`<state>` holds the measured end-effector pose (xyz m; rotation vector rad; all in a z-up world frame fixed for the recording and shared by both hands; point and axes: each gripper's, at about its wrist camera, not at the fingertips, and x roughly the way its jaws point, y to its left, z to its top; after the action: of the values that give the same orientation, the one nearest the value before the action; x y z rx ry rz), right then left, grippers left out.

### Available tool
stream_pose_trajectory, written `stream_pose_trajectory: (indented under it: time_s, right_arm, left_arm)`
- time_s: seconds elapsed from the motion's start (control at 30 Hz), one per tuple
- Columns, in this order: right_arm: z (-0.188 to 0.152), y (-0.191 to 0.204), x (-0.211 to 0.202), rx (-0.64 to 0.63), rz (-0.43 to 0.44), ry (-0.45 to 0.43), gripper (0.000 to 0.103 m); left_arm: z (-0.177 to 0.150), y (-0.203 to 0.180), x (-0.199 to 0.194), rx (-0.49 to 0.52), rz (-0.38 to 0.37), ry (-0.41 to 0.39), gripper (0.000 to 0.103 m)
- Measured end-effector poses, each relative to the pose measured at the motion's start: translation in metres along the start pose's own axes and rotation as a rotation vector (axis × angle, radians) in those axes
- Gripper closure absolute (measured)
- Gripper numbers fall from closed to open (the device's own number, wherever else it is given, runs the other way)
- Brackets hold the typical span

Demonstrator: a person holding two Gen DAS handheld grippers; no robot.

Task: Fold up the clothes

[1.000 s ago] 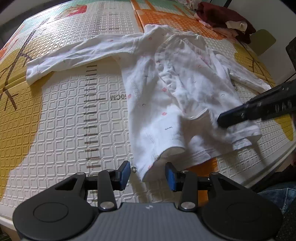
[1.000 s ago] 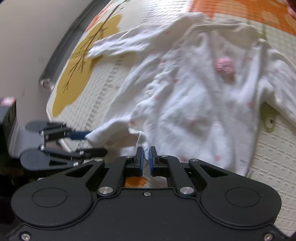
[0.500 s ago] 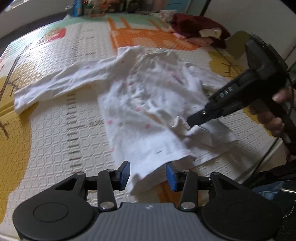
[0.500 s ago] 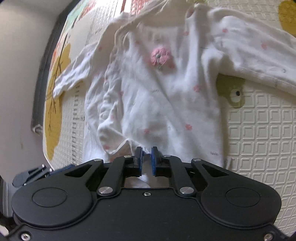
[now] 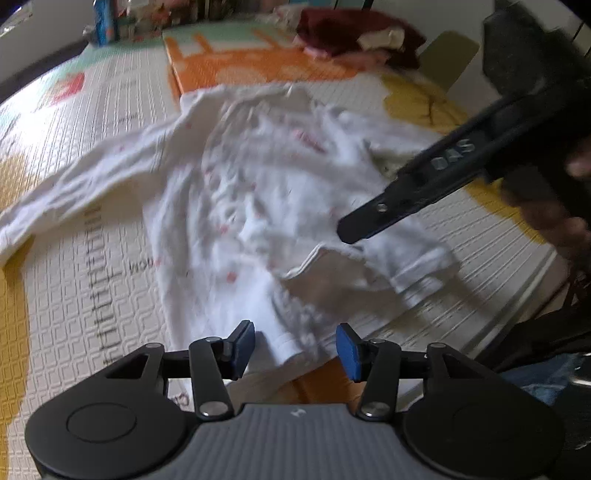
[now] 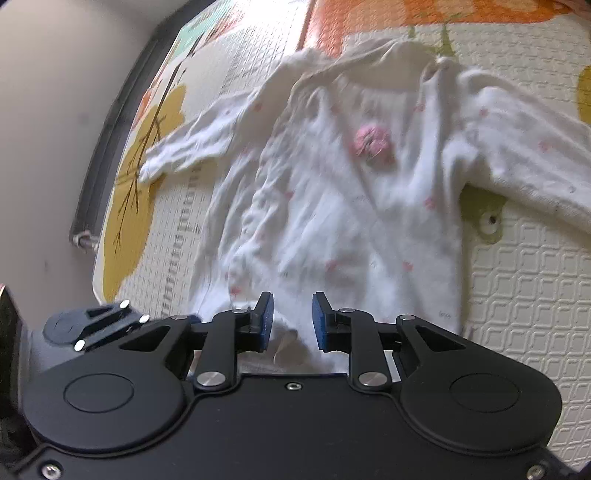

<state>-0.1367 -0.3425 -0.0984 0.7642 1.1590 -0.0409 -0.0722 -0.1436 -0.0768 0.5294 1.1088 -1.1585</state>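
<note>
One white baby garment (image 6: 343, 206) is seen spread face up on a patterned play mat (image 5: 92, 266), both sleeves thrown out sideways, the pink flower on its chest showing, and its lower end rumpled near the mat's front edge. Half a second earlier the right tool (image 6: 292, 320) was pinched narrowly on the cloth at the hem; now its pads are parted and nothing is clamped between them, so the hem has been let go and lies loose beneath it. The left tool (image 5: 295, 345) is held wide, as before, with the leg cuff lying under the gap but not gripped. From this release it can be judged that a pull to straighten the garment has ended; no fold is visible yet. A pile of dark red clothes (image 5: 354, 33) is left at the mat's far corner.
</note>
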Motion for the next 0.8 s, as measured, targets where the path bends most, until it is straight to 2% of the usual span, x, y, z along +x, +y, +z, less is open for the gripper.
stream_pose_trajectory:
  time_s: [0.23,0.47,0.6,0.67,0.8]
  right_arm:
    - [-0.015,0.022,0.0,-0.149,0.031,0.054,0.079]
    - [-0.027,0.043,0.012,-0.237,0.025,0.096,0.078]
    - [-0.032,0.054,0.019,-0.302,-0.027,0.091,0.078]
    - [-0.033,0.058,0.024,-0.322,-0.06,0.087,0.089]
    - [-0.034,0.057,0.023,-0.32,-0.052,0.1,0.093]
  left_arm:
    - [-0.007,0.005,0.013,-0.023,-0.015,0.048,0.052]
    - [-0.005,0.018,0.0,-0.076,-0.008,0.008,0.052]
    - [-0.005,0.024,-0.008,-0.106,-0.005,-0.015,0.051]
    - [-0.004,0.028,-0.012,-0.121,-0.003,-0.026,0.051]
    - [-0.004,0.035,-0.02,-0.151,0.001,-0.049,0.05]
